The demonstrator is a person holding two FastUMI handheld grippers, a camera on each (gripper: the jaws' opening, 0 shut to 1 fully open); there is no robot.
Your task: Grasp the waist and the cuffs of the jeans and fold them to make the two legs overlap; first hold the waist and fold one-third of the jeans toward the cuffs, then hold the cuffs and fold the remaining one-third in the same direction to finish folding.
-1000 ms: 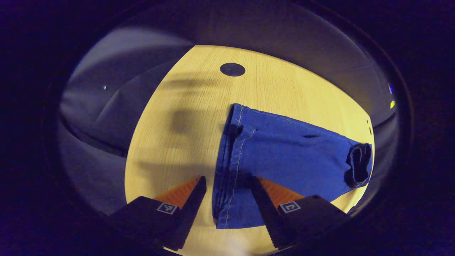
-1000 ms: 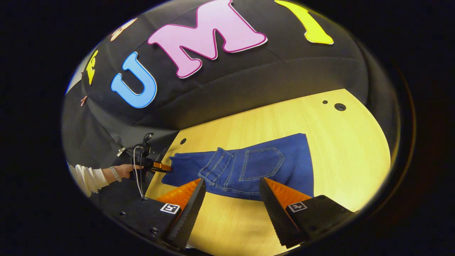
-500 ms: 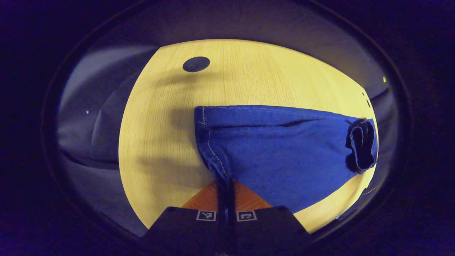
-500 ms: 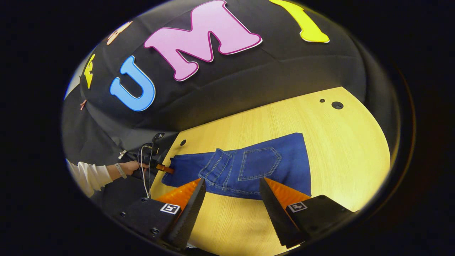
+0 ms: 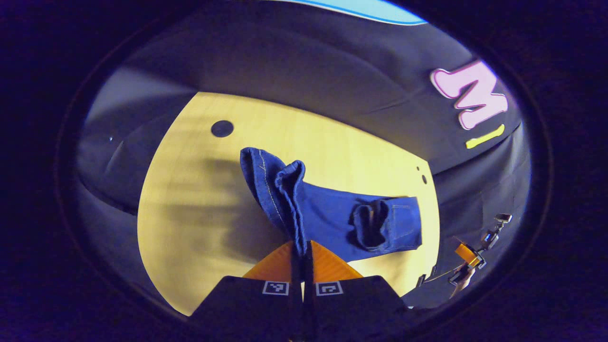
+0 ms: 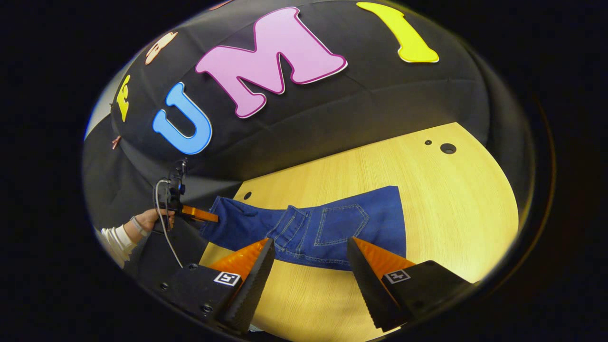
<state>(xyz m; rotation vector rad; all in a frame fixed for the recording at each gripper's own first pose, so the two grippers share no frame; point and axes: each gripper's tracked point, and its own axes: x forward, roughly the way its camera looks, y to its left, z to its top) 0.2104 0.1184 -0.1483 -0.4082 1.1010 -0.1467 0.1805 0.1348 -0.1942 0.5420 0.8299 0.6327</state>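
Blue denim with pale contrast stitching — the jeans (image 6: 332, 228) lie on the pale wooden table (image 6: 451, 204), already folded so that the waist section rests on top of the legs. In the right gripper view a back pocket (image 6: 341, 224) faces up, outlined in light thread, with the waistband (image 6: 287, 228) just to its left and a clean straight fold edge on the right. The garment's long axis runs across that view from left to right, the cuff end pointing left toward the table's edge and the folded end pointing right toward the bare part of the table.

The cuff end (image 5: 278, 187) is raised off the wood: in the left gripper view the left gripper (image 5: 302, 256) has its fingers pressed together on a bunched edge of denim, and the hem with its stitch line curls up and over above them. Beyond it the legs slope down to the flat part, where the dark rolled waistband (image 5: 368, 225) lies crumpled. From the other side, a hand (image 6: 152, 219) with a white sleeve (image 6: 114, 237) holds that gripper at the jeans' left end.

The right gripper (image 6: 308, 266) hovers near the front edge of the jeans — its fingers spread wide, holding nothing, the denim showing between them.
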